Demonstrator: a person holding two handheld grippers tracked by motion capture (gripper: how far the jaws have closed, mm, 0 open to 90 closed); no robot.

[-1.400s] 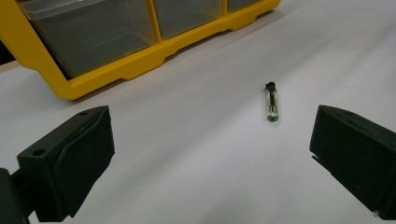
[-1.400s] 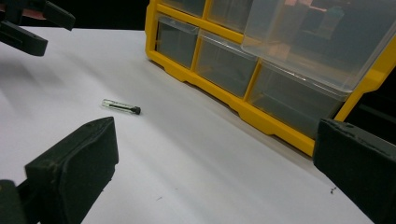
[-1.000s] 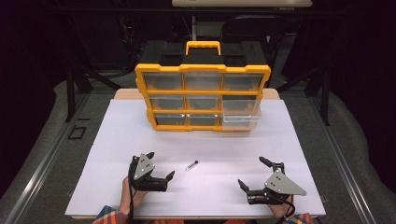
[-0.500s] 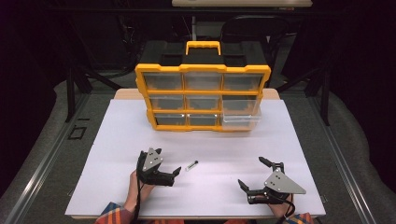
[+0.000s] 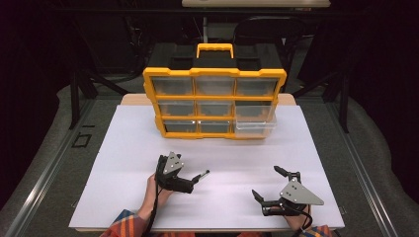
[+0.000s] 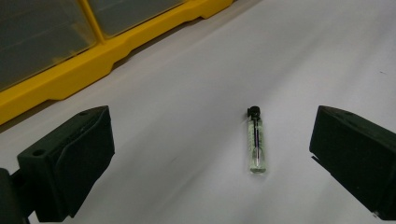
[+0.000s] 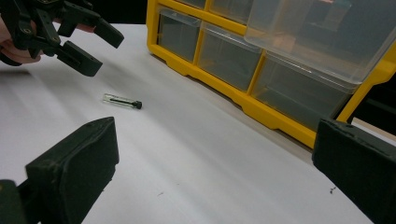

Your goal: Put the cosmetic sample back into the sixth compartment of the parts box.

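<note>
Light falls evenly from above on the white table top (image 5: 247, 148), which reads bright against a near-black room behind the yellow drawer organizer (image 5: 215, 101); shadows below the organizer stay soft and short; its clear drawer fronts show dull haze; in both gripper views the near jaws blur.

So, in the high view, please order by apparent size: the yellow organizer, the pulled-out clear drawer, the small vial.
1. yellow organizer, clearly the largest.
2. clear drawer, pulled out at its lower right.
3. vial, tiny, beside the left tongs.
</note>
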